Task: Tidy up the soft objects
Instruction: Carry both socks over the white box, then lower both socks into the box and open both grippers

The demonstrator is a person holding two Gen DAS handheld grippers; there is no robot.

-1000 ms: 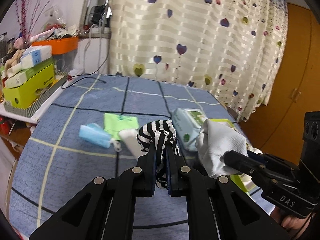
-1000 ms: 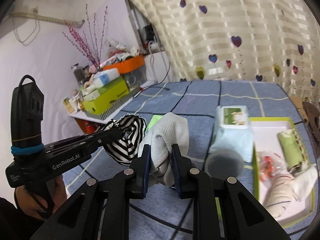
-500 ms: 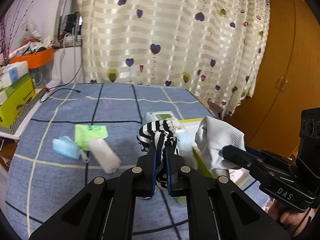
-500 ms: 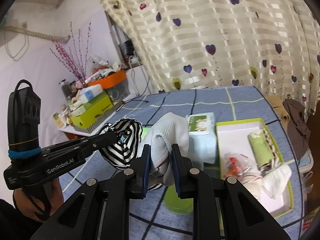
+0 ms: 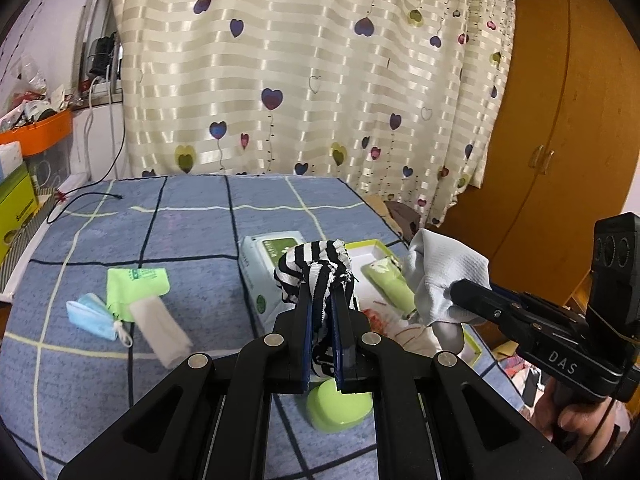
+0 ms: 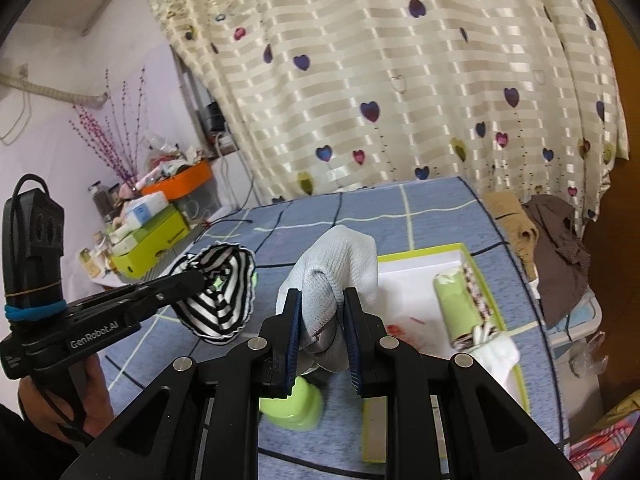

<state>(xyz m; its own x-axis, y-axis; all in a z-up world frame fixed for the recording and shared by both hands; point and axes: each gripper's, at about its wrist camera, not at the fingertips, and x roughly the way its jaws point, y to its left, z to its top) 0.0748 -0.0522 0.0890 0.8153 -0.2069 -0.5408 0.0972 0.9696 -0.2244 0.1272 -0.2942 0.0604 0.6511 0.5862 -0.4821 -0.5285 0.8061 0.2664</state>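
Note:
My left gripper [image 5: 322, 300] is shut on a black-and-white striped sock [image 5: 316, 268], held above the blue checked table; the sock also shows in the right wrist view [image 6: 220, 292]. My right gripper [image 6: 320, 300] is shut on a pale grey sock [image 6: 340, 264], which also shows in the left wrist view [image 5: 444, 276]. Below both lies a green-rimmed white tray [image 6: 416, 276] holding a rolled green cloth [image 6: 460, 304], a white sock [image 6: 496, 356] and a red-patterned item [image 5: 376, 316].
On the table lie a wet-wipes pack [image 5: 264, 264], a green pouch [image 5: 134, 284], a blue face mask [image 5: 90, 316], a white folded cloth [image 5: 160, 324] and a green lidded container [image 5: 340, 404]. Cluttered boxes [image 6: 148, 240] stand at the left. Clothes [image 6: 552, 248] lie off the right edge.
Both grippers have swung to the right with their socks, from over the table's middle to over the tray. Both stay shut.

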